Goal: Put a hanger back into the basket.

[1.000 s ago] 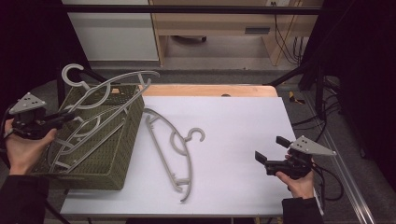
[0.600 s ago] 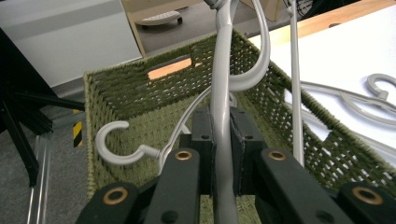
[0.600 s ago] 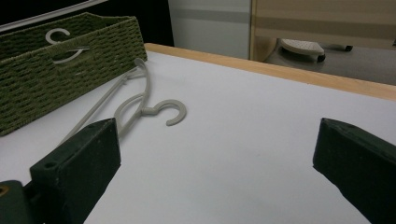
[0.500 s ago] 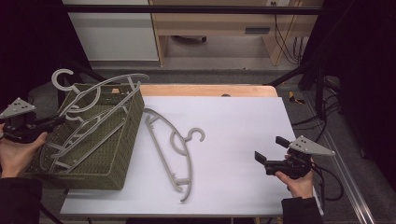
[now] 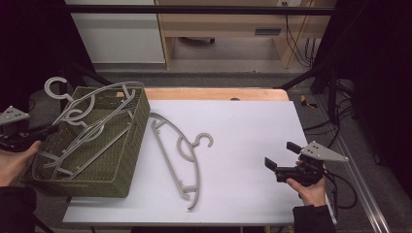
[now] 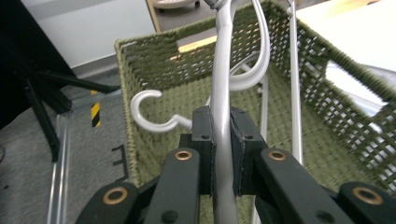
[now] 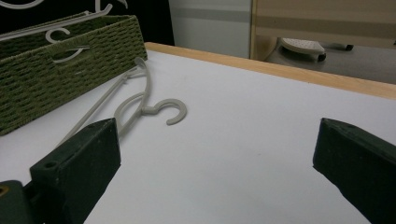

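The white tabletop [image 5: 243, 126] was seen with a green woven basket [image 5: 127, 145] set at its left edge. Several grey hangers [image 5: 87, 133] were already lying in the basket, their hooks overlapping. One more, the held hanger [image 6: 222, 93], was clamped by the left claw [image 6: 222, 140] on its arm, the pads pressed tight against the grey plastic, and was kept over the basket's open top with its hook [image 5: 54, 86] reaching out past the far rim. A last hanger [image 5: 182, 155] was left flat on the tabletop, just beside the basket's right wall, well apart from the right claw [image 5: 282, 160], which was held wide and empty low over the right side of the tabletop. The work was judged well along: the held hanger was yet to be released into the basket, and the last hanger was yet to be collected.
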Action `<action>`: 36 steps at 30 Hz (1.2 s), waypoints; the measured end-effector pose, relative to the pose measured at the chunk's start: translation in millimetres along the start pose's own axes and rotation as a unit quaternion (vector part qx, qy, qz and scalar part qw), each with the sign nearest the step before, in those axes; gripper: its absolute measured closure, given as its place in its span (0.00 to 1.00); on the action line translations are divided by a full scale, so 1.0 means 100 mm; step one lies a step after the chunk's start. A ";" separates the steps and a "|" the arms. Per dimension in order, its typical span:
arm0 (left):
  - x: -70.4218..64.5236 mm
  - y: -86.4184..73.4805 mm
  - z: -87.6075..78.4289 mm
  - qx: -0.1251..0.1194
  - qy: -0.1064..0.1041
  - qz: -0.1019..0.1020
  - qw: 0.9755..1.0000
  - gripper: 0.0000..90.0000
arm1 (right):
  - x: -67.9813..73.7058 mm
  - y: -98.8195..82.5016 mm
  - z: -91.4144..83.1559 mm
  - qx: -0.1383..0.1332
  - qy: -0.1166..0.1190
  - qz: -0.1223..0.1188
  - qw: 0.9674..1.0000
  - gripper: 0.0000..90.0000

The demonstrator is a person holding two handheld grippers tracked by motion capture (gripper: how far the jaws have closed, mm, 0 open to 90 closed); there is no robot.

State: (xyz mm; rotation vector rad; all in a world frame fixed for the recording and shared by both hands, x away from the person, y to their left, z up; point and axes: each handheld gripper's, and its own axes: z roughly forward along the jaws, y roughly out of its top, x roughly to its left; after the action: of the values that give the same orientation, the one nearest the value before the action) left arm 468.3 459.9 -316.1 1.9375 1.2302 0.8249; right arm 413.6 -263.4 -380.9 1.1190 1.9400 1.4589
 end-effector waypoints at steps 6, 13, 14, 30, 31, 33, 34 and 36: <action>0.04 -0.04 0.03 0.019 0.012 0.006 1.000 0.91 | 0.00 0.00 0.01 0.001 0.000 0.001 1.000 0.01; -0.02 -0.05 0.11 0.045 0.029 0.031 0.998 0.91 | 0.00 -0.01 0.01 0.002 0.001 -0.002 1.000 0.01; -0.03 -0.05 0.12 0.049 0.032 0.034 0.998 0.91 | 0.00 -0.01 0.01 0.003 0.001 -0.001 1.000 0.01; -0.12 -0.10 0.36 0.057 0.034 0.020 0.998 0.91 | 0.01 -0.01 0.03 0.003 0.002 -0.001 1.000 0.01; -0.10 -0.13 0.37 0.057 0.032 0.012 0.998 0.91 | 0.01 -0.01 0.03 0.004 0.002 -0.002 1.000 0.01; -0.09 -0.17 0.39 0.056 0.027 0.001 0.998 0.90 | 0.01 -0.01 0.03 0.003 0.002 -0.001 1.000 0.01; -0.08 -0.19 0.40 0.061 0.025 -0.006 0.998 0.90 | 0.01 -0.01 0.03 0.003 0.002 -0.001 1.000 0.01; -0.08 -0.21 0.43 0.071 0.025 -0.014 0.997 0.90 | 0.01 -0.01 0.03 0.004 0.003 0.000 1.000 0.01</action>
State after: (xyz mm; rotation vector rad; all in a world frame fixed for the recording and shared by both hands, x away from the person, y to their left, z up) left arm 489.7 450.2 -358.2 2.0189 1.3753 0.7943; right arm 415.0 -260.9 -382.7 1.1183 1.9509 1.4576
